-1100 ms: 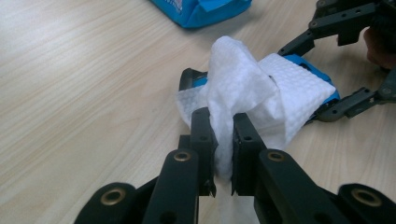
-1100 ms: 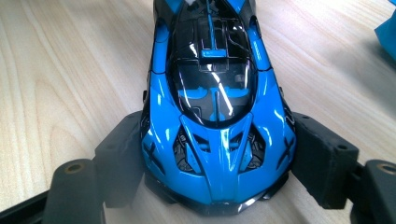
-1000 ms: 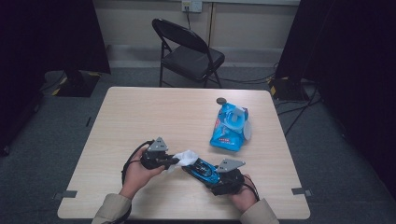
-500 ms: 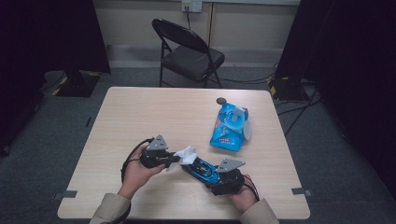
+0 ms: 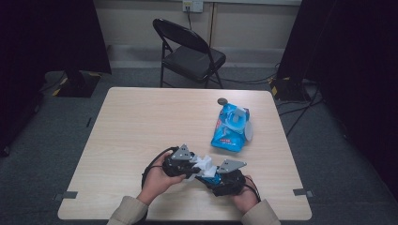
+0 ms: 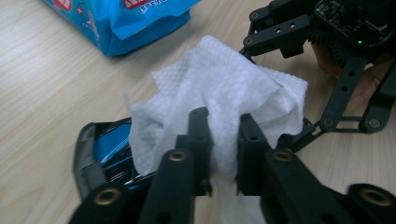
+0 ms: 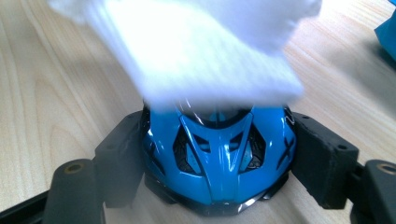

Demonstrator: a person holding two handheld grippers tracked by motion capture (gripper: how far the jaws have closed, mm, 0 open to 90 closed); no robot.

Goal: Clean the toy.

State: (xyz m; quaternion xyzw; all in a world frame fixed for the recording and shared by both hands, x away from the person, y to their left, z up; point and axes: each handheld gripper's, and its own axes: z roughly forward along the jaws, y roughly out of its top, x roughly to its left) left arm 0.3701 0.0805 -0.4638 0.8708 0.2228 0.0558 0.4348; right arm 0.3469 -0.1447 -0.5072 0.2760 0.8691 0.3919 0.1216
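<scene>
- Black pads of the left gripper point(image 6: 218, 154) pinch a bunched white wet wipe point(image 6: 224, 88); the jaws stand close together with the cloth squeezed between them, and they have just been easing open a little, though the wipe is still caught there.
- Against the earlier high views, the left gripper point(image 5: 193, 165) has slid across the table toward the right one, dragging the wipe point(image 5: 204, 163) further over the toy, so the two tools now sit almost nose to nose.
- Wide apart, the right gripper point(image 7: 219, 154) has its pads pressed on both flanks of a glossy blue toy car point(image 7: 218, 154), clamping it; this hand has held its place.
- From the left gripper view, the car point(image 6: 109, 149) pokes out beneath the wipe at lower left, resting on the wooden table point(image 6: 46, 93).
- My reading is that a wiping stroke over the car's top is in progress; the slackening pinch could mean the wipe is about to slip or be re-gripped, so the next pass needs a firmer hold.
- Further out, a blue pack of wipes point(image 5: 229, 127) lies near the table's far right part, well apart from both hands, its flap point(image 5: 237, 116) lifted.
- Beyond the table stands a black folding chair point(image 5: 190, 54).
</scene>
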